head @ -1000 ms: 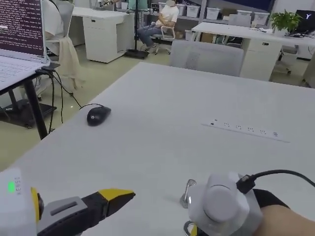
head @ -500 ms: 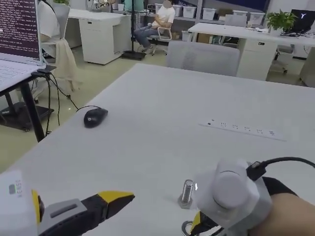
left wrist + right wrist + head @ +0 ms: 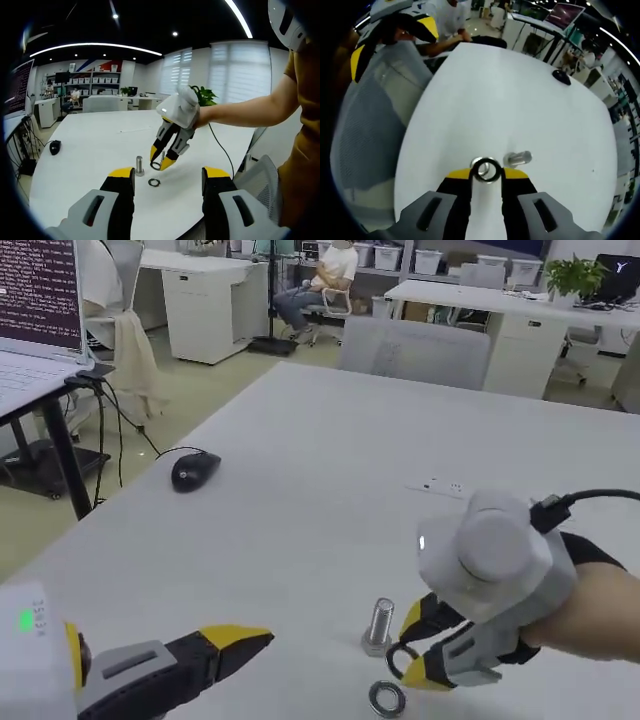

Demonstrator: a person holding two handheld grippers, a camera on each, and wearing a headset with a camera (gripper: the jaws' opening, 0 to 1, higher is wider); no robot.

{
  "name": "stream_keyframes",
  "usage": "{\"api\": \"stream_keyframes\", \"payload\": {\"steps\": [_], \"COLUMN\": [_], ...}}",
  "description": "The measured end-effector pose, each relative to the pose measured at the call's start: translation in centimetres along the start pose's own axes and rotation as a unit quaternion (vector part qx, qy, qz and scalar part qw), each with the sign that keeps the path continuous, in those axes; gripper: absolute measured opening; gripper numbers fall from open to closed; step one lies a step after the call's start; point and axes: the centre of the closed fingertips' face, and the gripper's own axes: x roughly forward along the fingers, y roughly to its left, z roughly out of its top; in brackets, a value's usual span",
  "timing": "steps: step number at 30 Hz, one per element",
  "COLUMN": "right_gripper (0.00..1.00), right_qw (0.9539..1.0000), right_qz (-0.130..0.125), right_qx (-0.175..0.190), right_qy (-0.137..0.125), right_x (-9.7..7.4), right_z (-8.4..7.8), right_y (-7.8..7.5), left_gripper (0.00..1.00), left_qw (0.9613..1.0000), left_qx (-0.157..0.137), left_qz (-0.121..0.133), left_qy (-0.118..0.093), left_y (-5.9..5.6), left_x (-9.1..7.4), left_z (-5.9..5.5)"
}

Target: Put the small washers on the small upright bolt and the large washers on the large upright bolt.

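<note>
- While held low at the near edge of the table [image 3: 300, 500], the left gripper [image 3: 169, 174] is seen with its jaws spread wide, nothing between them.
- A loose washer [image 3: 386, 698] is laid flat just in front of the upright bolt [image 3: 378, 625].
- A second washer [image 3: 493, 162] is pinched by the right gripper [image 3: 486, 175], raised just beside the bolt.
- A mouse [image 3: 194, 471] is seen farther off.

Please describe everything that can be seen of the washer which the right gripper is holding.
The washer is a flat ring of silvery metal with a wide round hole. The right gripper pinches it by its rim between yellow-tipped jaws, in the air above the white table. It hangs close beside the upright bolt, not yet on it. Whether it is small or large cannot be told.
</note>
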Motion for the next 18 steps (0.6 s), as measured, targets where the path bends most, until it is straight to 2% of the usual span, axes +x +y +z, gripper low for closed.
{"api": "stream_keyframes", "payload": {"steps": [9,18], "right_gripper": [0.22,0.22], "right_qw": [0.9998,0.9997], "right_qz": [-0.020,-0.019], "right_qx": [-0.006,-0.016], "right_qy": [-0.001,0.000], "right_x": [-0.3,0.4], "right_z": [0.8,1.5], "right_y": [-3.3,-5.0], "left_gripper": [0.53,0.53], "left_qw": [1.0000,0.9999], "left_qx": [-0.003,-0.010], "left_qz": [0.004,0.009], "left_qy": [0.000,0.002], "left_y": [0.3,0.9], "left_x": [0.1,0.2], "left_z": [0.0,-0.3]}}
